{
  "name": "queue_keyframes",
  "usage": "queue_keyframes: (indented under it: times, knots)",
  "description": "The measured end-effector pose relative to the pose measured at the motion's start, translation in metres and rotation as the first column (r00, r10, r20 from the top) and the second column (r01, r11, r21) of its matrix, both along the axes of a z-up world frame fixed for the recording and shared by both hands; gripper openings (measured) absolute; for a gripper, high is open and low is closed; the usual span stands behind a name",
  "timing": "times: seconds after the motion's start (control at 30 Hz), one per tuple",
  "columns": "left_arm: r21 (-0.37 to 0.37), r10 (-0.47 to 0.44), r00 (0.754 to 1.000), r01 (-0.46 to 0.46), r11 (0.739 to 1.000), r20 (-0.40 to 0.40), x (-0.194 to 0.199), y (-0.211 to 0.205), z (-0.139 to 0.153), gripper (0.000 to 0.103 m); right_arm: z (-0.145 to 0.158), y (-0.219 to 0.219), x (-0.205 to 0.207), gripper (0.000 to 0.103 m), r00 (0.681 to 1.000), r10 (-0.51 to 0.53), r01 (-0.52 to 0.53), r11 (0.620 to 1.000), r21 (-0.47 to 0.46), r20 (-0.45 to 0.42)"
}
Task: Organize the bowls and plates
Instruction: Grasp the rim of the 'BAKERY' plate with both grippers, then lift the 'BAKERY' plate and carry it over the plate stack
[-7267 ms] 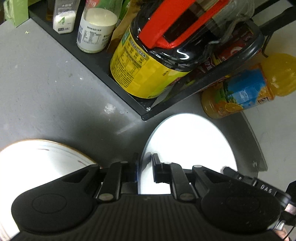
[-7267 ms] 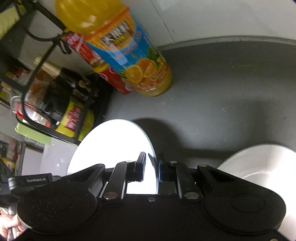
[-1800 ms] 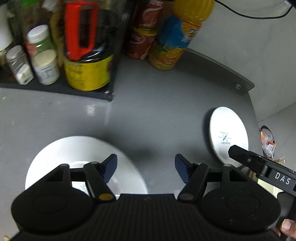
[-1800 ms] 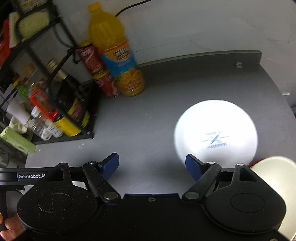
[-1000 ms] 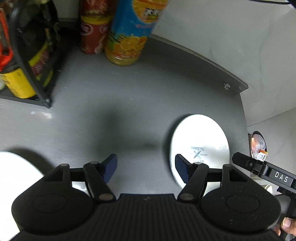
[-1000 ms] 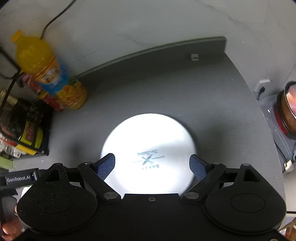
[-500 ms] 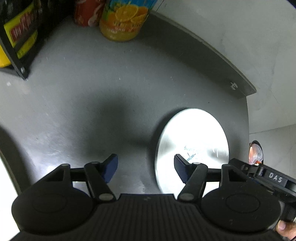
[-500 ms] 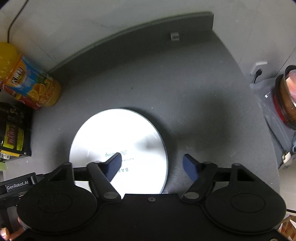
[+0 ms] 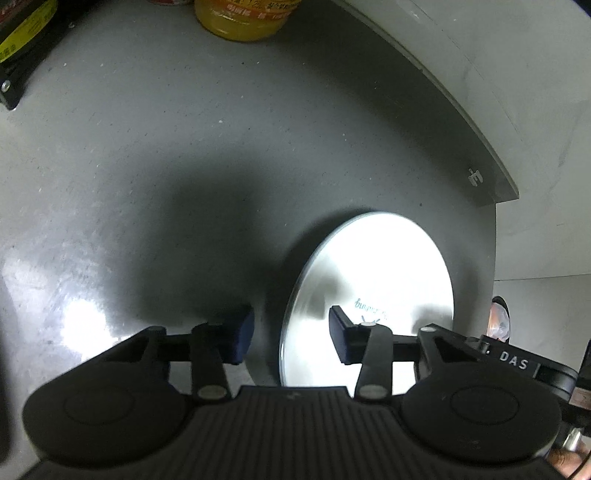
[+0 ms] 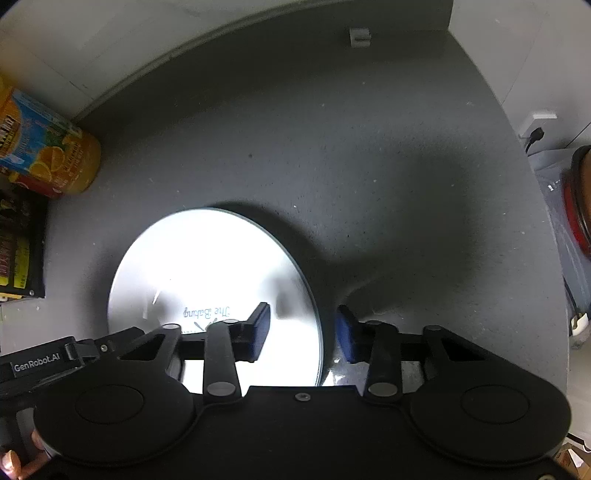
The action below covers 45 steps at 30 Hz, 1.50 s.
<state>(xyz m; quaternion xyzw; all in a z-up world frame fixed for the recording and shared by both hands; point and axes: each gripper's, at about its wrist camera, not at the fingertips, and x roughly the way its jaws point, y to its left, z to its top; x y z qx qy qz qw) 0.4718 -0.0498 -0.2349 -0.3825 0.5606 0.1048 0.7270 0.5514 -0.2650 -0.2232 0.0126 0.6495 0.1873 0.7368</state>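
Left wrist view. Rack corner (image 9: pixel 11 92): sitting far ahead-left of the tool, black frame, yellow-labelled container inside. Juice bottle (image 9: pixel 245 18): standing far ahead, slightly left of centre, only its yellow base showing. Grey countertop (image 9: pixel 147 166): lying beneath everything, raised lip curving along its far right edge. Left gripper (image 9: pixel 290 328): fingers standing spread wide apart, straddling the left rim of the plate (image 9: pixel 373 280), gripping nothing; its left pad is hanging over bare counter, its right pad over the plate's face. Plate: white, round, lying flat directly ahead and right of the tool, printed lettering facing up.

Right wrist view. Juice bottle (image 10: pixel 44 151): standing far ahead-left, orange-and-blue label, a red can just beside it. Plate (image 10: pixel 207 266): lying flat ahead-left of the tool. Right gripper (image 10: pixel 303 328): fingers standing spread, straddling the plate's right rim, clamping nothing; left pad over the plate, right pad over counter. Wall socket (image 10: pixel 535 129): showing far right.
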Motion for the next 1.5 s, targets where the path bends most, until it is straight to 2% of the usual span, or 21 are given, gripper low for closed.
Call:
queue_keyframes:
  times: [0.17,0.23,0.27,0.33,0.47,0.67,0.9,1.13,1.5]
  knots:
    - [0.002,-0.004,1.000,0.004,1.000,-0.010,0.002,0.000,-0.002,0.023,-0.005,0.004,0.000,0.034,1.000,0.022,-0.022,1.000,0.012,-0.007]
    - [0.003,-0.004,1.000,0.005,1.000,-0.011,0.001,0.001,-0.002,0.017,-0.006,0.004,0.001,0.032,1.000,0.022,-0.022,1.000,0.010,-0.010]
    - [0.003,-0.003,1.000,0.003,1.000,-0.013,0.002,0.001,-0.003,0.016,-0.006,0.003,0.002,0.026,1.000,0.021,-0.021,1.000,0.001,-0.007]
    - [-0.046,0.002,1.000,-0.003,0.999,-0.025,0.003,0.001,-0.008,0.010,-0.003,0.003,0.003,0.023,0.999,0.035,-0.035,0.999,0.007,0.012]
    - [-0.007,-0.018,1.000,0.018,1.000,-0.022,0.005,0.000,-0.004,0.010,0.007,0.002,0.002,0.016,0.997,0.056,-0.058,0.997,0.041,0.049]
    - [0.011,0.000,1.000,0.000,1.000,0.000,0.005,0.013,0.006,0.010,0.026,0.008,0.001,0.009,0.994,0.063,-0.072,0.993,0.098,0.085]
    - [0.014,0.036,0.998,-0.037,0.999,0.050,-0.008,0.039,0.021,0.010,0.050,0.035,-0.002,0.008,0.985,0.107,-0.123,0.985,0.120,0.134]
    - [0.024,0.050,0.995,-0.053,0.998,0.091,-0.026,0.063,0.040,0.010,0.071,0.060,-0.021,0.008,0.978,0.103,-0.131,0.979,0.153,0.179]
    - [0.026,0.031,0.994,-0.034,0.999,0.109,-0.068,0.100,0.060,0.010,0.089,0.086,-0.064,0.008,0.979,0.061,-0.100,0.974,0.202,0.194]
